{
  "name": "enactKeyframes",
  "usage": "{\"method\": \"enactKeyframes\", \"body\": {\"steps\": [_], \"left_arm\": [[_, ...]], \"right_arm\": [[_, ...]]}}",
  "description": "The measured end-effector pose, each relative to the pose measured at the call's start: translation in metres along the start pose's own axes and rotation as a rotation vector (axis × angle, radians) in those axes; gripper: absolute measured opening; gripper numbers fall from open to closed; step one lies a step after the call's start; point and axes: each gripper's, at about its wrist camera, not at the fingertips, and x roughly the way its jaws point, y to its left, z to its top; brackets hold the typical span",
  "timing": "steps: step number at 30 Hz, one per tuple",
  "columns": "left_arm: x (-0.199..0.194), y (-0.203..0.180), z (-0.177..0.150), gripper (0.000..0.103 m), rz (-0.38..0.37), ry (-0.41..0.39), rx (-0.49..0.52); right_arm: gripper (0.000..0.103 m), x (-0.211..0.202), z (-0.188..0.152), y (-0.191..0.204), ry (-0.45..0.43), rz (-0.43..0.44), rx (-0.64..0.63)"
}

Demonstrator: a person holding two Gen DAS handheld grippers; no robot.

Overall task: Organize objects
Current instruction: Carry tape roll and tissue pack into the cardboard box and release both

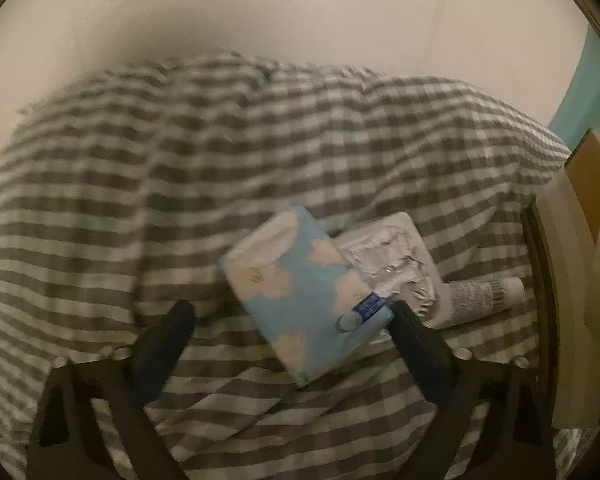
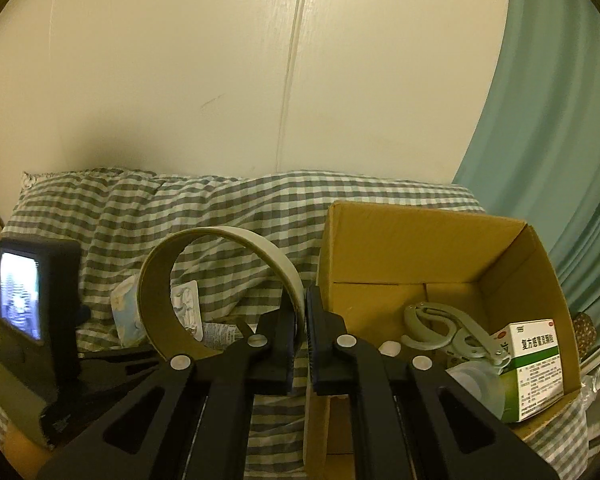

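Note:
In the left wrist view my left gripper [image 1: 290, 316] is open, its jaws either side of a blue and white tissue pack [image 1: 300, 292] lying on the checked cloth [image 1: 180, 160]. A silver blister pack [image 1: 396, 260] and a white tube [image 1: 480, 296] lie just right of the pack. In the right wrist view my right gripper [image 2: 302, 312] is shut on a cream tape ring [image 2: 220, 276] and holds it upright above the cloth, left of the open cardboard box [image 2: 420, 248]. The box holds a green and white medicine box [image 2: 534, 364] and a metal clip tool [image 2: 448, 328].
The left gripper's body with its lit screen [image 2: 24, 296] shows at the left of the right wrist view. A cream wall [image 2: 260, 80] stands behind the cloth and a teal curtain [image 2: 560, 140] hangs at the right. The tape ring and box edge [image 1: 588, 168] show at the right of the left wrist view.

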Motion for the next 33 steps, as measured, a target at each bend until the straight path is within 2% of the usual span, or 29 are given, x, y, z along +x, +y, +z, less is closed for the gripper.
{"method": "enactKeyframes", "body": {"steps": [2, 3, 8, 12, 18, 22, 26, 30, 33], "left_arm": [[-0.001, 0.005, 0.001, 0.074, -0.059, 0.000, -0.024], [-0.002, 0.006, 0.002, 0.072, -0.074, 0.003, -0.026], [-0.017, 0.009, -0.006, 0.071, -0.079, 0.020, -0.011], [-0.049, 0.012, -0.016, 0.070, -0.066, -0.006, -0.009], [-0.137, 0.004, -0.026, 0.070, -0.065, -0.110, 0.008], [-0.207, -0.007, -0.026, 0.070, -0.089, -0.208, 0.023], [-0.258, -0.028, -0.023, 0.070, -0.103, -0.284, 0.039], [-0.296, -0.051, -0.023, 0.070, -0.140, -0.343, 0.066], [-0.315, -0.072, -0.017, 0.070, -0.164, -0.373, 0.099]], "right_arm": [[0.005, -0.001, 0.000, 0.003, 0.002, 0.006, -0.002], [0.005, -0.001, 0.000, 0.004, 0.002, 0.009, -0.004], [0.005, -0.006, -0.001, 0.003, 0.007, 0.030, -0.003], [0.005, -0.029, -0.001, 0.004, -0.006, 0.038, -0.031], [0.005, -0.065, -0.008, -0.014, -0.019, 0.057, -0.032], [0.005, -0.110, -0.007, -0.030, -0.065, 0.049, -0.025], [0.005, -0.149, -0.006, -0.057, -0.109, 0.049, -0.013], [0.005, -0.202, -0.005, -0.081, -0.180, -0.006, -0.019], [0.005, -0.226, 0.003, -0.101, -0.223, -0.024, -0.022]]}}
